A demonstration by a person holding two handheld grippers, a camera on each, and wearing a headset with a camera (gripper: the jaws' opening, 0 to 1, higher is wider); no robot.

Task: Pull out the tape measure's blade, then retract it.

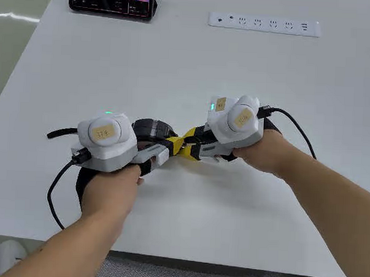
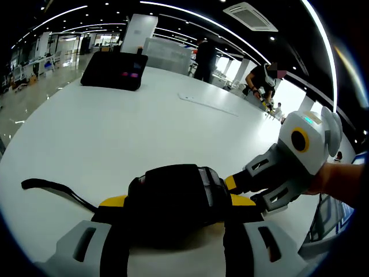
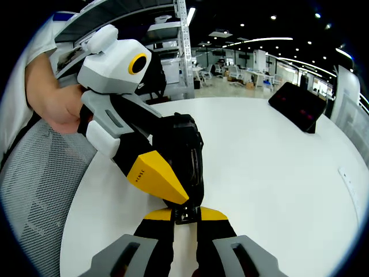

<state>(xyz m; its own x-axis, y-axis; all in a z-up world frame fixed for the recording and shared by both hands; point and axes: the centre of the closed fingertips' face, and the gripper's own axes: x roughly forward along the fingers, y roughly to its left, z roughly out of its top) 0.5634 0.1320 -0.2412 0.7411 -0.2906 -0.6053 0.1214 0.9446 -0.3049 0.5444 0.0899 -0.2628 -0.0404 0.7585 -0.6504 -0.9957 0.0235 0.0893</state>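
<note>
The left claw (image 2: 176, 203) clamps the tape (image 2: 173, 184) low over the worktop (image 1: 176, 64). The right claw (image 1: 194, 150), at its 3 o'clock, pinches the hook (image 3: 187, 217). The blade is barely drawn, and I'd say the pull runs toward 3 o'clock.

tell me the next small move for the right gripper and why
Probably draw the right gripper straight away from the left gripper, slowly. Its jaws look shut on the blade tip at the mouth of the tape measure, the left gripper clamps its black body, and almost no blade is out yet.
</note>
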